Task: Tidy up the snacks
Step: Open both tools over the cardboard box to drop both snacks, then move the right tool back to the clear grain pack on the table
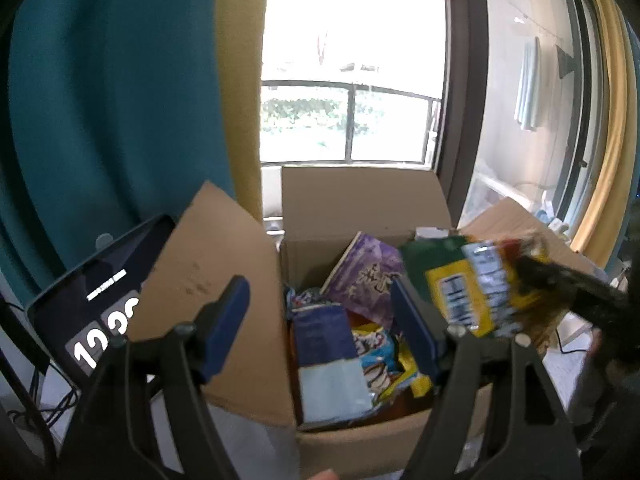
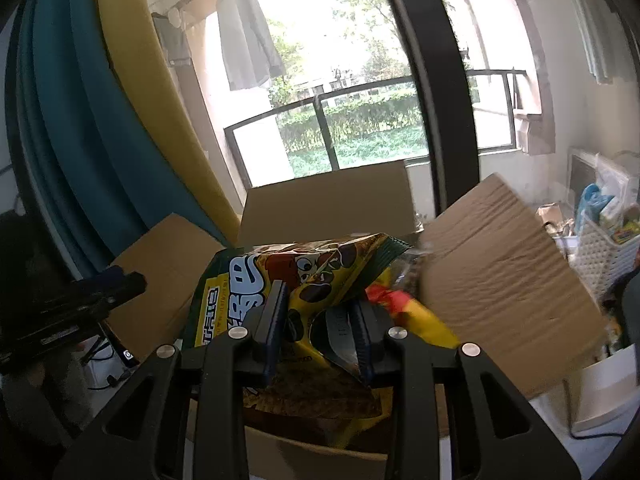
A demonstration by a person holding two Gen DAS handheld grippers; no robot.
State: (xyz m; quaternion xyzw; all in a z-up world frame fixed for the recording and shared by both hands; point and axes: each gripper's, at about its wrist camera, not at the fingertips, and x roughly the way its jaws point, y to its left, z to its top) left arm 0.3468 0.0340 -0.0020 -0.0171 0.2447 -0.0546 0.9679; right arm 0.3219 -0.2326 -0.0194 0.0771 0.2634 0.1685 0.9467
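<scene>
The left gripper (image 1: pixel 320 320) is wide open and holds nothing, over the box (image 1: pixel 360 432) of snacks. The right gripper (image 2: pixel 320 316) pinches the yellow snack bag (image 2: pixel 320 272) above the box's right side. Keep squeezing and move slowly so it doesn't slip.

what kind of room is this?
Probably a lived-in home room by a balcony: curtains beside a glass door, laundry hanging outside, a cardboard box of snacks.
</scene>
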